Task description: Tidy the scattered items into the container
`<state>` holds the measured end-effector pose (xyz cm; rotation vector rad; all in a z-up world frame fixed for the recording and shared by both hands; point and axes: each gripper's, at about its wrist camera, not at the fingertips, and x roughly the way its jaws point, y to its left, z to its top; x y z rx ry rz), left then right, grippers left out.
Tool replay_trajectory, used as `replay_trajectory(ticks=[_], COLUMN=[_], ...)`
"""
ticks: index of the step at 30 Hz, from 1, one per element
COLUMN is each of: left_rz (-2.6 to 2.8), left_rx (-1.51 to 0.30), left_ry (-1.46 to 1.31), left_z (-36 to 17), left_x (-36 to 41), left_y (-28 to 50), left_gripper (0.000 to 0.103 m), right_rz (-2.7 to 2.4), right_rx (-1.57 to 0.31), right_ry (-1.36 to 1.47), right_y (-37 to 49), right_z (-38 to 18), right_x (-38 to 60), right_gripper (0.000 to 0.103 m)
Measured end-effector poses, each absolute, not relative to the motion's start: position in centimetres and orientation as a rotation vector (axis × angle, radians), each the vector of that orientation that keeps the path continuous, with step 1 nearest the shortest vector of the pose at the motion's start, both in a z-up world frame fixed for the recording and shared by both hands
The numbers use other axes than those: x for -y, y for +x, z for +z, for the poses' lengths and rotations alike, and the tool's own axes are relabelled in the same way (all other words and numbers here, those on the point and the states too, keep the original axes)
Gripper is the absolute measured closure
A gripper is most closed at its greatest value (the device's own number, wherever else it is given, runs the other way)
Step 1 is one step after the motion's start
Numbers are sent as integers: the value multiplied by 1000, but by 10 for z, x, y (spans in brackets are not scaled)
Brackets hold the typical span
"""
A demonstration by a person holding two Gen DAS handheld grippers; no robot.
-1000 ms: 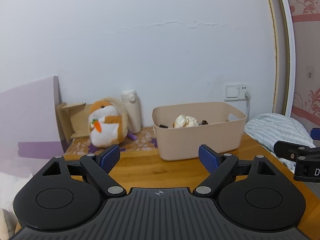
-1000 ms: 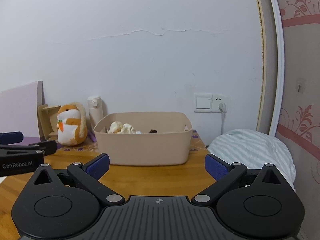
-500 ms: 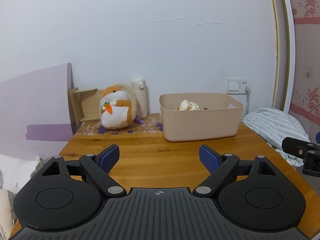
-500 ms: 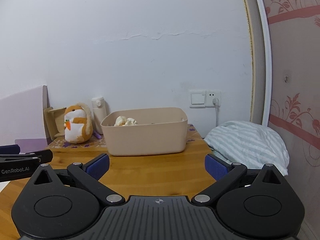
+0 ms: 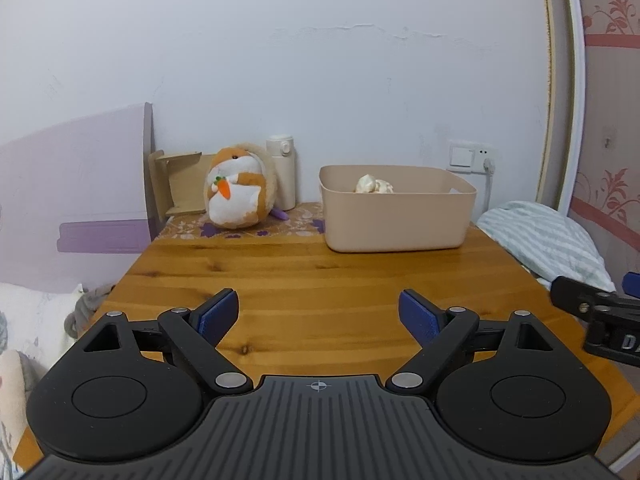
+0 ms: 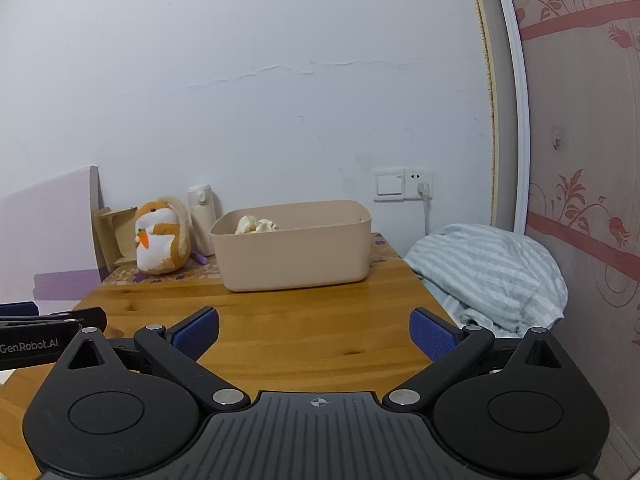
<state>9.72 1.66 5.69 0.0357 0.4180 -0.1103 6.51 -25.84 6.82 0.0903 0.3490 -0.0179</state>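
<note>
Both the left gripper [image 5: 319,312] and right gripper [image 6: 314,332] hover released over the near table [image 5: 320,272], the bin [image 5: 396,214] stands far.

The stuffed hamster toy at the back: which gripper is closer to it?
Left, probably. The left gripper faces the hamster toy from slightly right of it; the right gripper sits farther right, beside the bed side.

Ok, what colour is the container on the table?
The container is plain beige-pink, with no pattern. The left wrist view shows it best.
</note>
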Motion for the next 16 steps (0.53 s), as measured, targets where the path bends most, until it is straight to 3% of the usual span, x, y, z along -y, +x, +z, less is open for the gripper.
replay_trajectory(ticks=[16], left_rz=[-107], left_rx=[-415], left_ry=[39], left_z=[54], left_x=[-21], left_y=[75], left_gripper=[14], right_rz=[-26], right_rx=[-386], right_ry=[54], right_y=[59], right_z=[63], right_x=[246], right_gripper=[0])
